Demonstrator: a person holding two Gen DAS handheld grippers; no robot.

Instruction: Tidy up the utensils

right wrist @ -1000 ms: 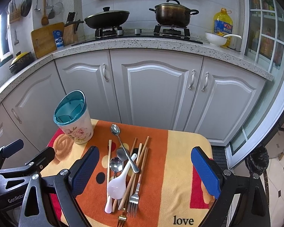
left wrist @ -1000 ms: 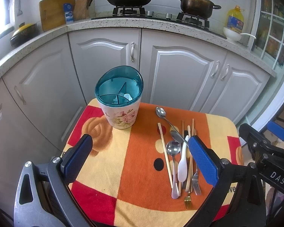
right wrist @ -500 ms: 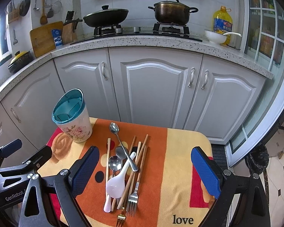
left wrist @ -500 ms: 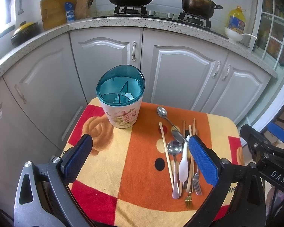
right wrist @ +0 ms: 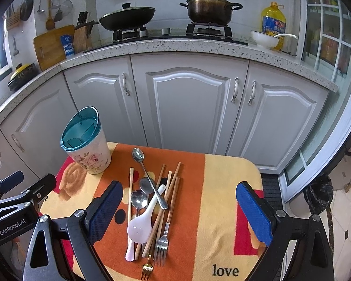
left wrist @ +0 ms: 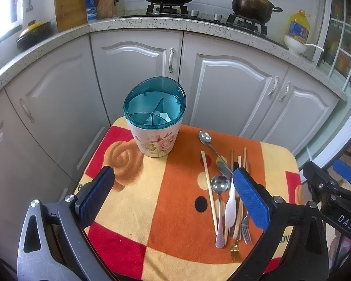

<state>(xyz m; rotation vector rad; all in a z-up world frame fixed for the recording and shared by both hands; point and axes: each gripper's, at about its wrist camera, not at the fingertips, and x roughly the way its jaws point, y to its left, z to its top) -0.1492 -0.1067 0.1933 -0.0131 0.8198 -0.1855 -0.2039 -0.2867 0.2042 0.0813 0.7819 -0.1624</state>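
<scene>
Right wrist: your utensil pile [right wrist: 149,208] lies tangled mid-towel [right wrist: 222,187]; both grippers [right wrist: 179,210] [left wrist: 173,196] gape, empty; towel's right half bare.

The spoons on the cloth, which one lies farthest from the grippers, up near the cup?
The long-handled metal spoon: its bowl points toward the cabinets, beyond the pile and right of the floral holder. The other metal spoons and the white spoon lie nearer.

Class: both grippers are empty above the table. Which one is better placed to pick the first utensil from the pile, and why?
Probably the right gripper: it is open with the utensil pile between its fingers, while the left gripper faces bare cloth nearer the holder.
</scene>
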